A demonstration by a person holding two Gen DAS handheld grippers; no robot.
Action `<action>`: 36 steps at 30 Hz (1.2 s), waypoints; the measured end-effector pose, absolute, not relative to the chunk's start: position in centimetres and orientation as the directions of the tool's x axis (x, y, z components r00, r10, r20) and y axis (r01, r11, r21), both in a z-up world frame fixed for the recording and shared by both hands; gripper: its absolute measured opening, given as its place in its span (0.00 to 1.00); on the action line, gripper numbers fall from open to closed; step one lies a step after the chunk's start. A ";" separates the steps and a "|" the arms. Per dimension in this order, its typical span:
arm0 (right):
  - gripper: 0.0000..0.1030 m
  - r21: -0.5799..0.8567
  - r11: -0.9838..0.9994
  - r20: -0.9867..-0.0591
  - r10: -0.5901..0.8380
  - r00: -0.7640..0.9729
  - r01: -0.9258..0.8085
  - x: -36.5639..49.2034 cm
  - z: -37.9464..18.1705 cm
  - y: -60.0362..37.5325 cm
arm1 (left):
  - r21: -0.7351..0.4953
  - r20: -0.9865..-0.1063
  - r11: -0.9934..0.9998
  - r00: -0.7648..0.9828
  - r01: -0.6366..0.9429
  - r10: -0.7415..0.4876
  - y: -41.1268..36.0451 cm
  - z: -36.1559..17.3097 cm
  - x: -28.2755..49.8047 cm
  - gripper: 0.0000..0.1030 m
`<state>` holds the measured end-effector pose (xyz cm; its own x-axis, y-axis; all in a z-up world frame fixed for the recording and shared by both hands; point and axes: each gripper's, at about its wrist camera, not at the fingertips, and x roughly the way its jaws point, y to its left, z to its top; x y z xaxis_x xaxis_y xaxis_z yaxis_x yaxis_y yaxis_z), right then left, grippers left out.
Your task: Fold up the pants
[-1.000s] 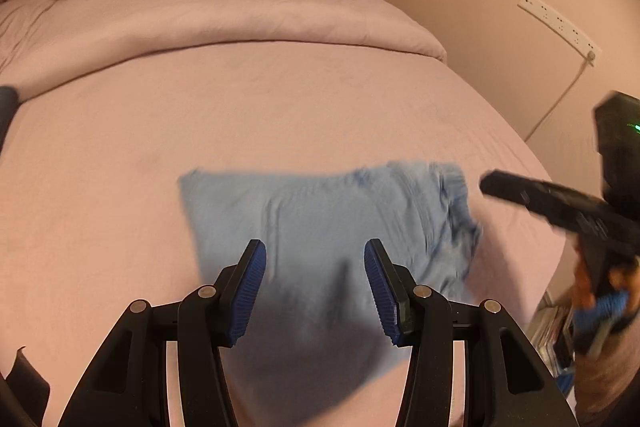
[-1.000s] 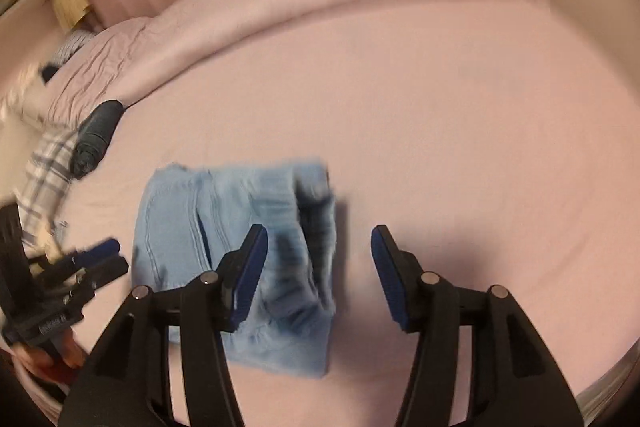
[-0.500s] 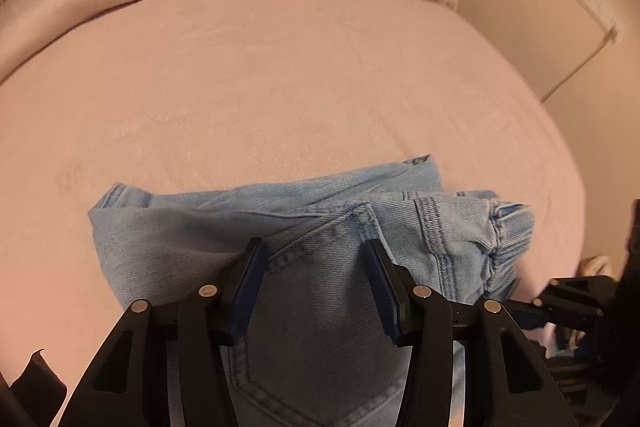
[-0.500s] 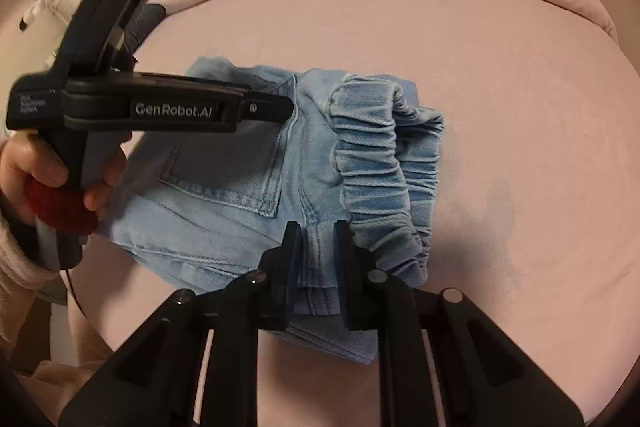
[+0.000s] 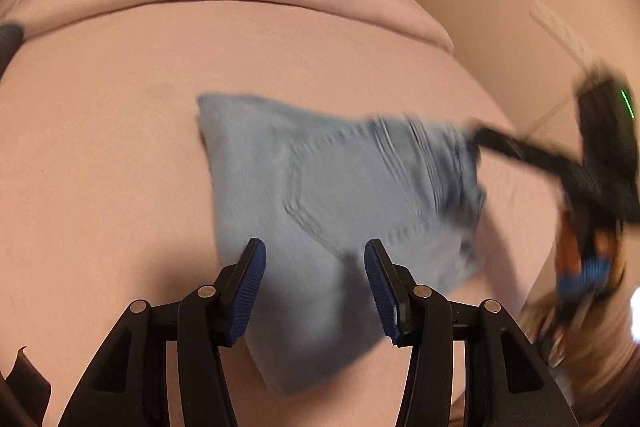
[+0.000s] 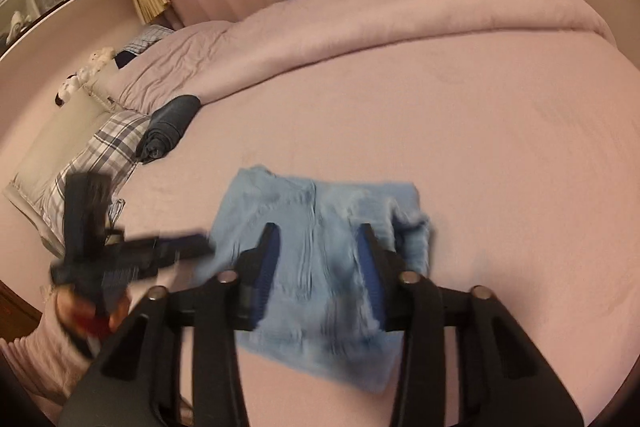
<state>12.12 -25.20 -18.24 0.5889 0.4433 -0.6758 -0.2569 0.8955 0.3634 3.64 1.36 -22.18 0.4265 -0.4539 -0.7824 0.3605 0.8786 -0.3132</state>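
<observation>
A: Denim first. From the left wrist view, the folded light-blue denim pants lie on the pink bed sheet, a stitched back pocket facing up. The left gripper hangs above the near edge, jaws moderately apart, nothing clamped. At far right, blurred, is the right gripper.

B: And from the right wrist?

A: The right gripper has just been opening; its blue ribbed pads stand apart over the pants, the cloth lying loose beneath them. Only this view shows the rolled dark-blue garment far left, the plaid pillow beside it, and a hand holding the left gripper.
</observation>
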 end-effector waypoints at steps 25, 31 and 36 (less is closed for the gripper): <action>0.58 0.575 0.818 -0.729 0.519 0.445 -0.013 7.4 -23.4 -28.5 | -0.493 -0.736 0.859 0.460 0.138 -0.496 7.9 -23.0 3.9 0.68; 0.59 0.582 0.813 -0.738 0.520 0.431 0.016 7.3 -23.9 -29.4 | -0.488 -0.746 0.863 0.449 0.134 -0.491 7.0 -23.7 5.4 0.68; 0.59 0.591 0.806 -0.741 0.524 0.420 0.036 7.0 -24.3 -29.9 | -0.481 -0.758 0.865 0.430 0.141 -0.491 6.3 -24.3 6.1 0.68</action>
<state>6.96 -29.92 -24.28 0.4197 0.5244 -0.7409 0.0357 0.8061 0.5907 6.12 6.34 -24.30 0.4302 -0.4909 -0.7576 0.1412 0.8655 -0.4806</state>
